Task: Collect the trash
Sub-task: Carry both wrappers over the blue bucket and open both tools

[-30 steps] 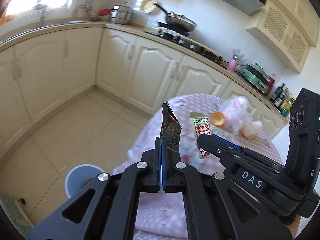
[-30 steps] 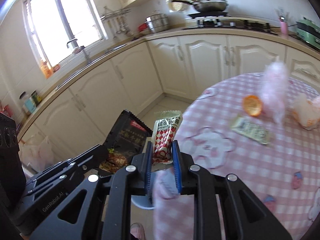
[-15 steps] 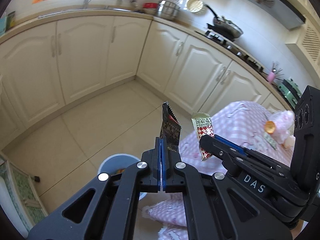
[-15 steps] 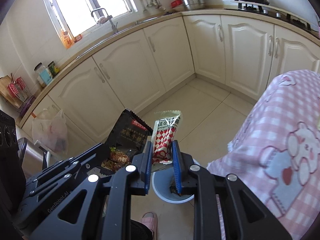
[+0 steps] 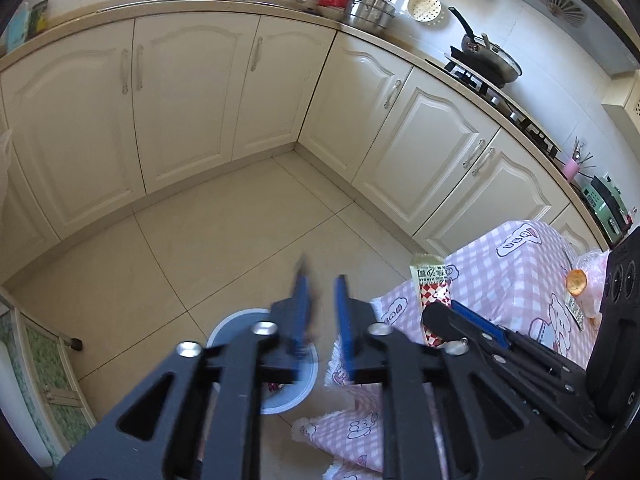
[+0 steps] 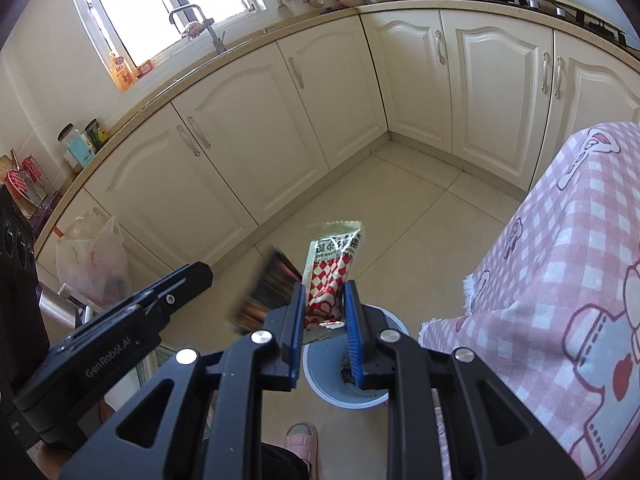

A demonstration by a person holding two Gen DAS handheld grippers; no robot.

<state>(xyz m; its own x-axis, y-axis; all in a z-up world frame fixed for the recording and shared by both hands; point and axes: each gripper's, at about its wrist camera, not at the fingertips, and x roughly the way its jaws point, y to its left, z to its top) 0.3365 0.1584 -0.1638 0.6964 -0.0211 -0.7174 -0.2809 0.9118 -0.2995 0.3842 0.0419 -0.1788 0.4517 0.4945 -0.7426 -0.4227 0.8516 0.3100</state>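
Item: two snack wrappers at the bin, one being dropped.

Left tool (image 5: 322,312), jaws opening, nothing pressed between them; black wrapper (image 6: 268,292) blurred, falling beside it, seen only in the right wrist view. Right tool (image 6: 323,320) narrowly closed on red-checked wrapper (image 6: 330,276), long axis upright. Round waste bin (image 6: 320,388) on the floor directly below both tools, beside the bench's pink cloth (image 6: 560,280).

Cream cabinets (image 5: 192,92) wrap 9 to 2 o'clock; pan (image 5: 490,62) on stove (image 5: 500,96) at 1; pink checked tablecloth (image 6: 560,240) at 3; plastic bag (image 6: 94,260) at 9.
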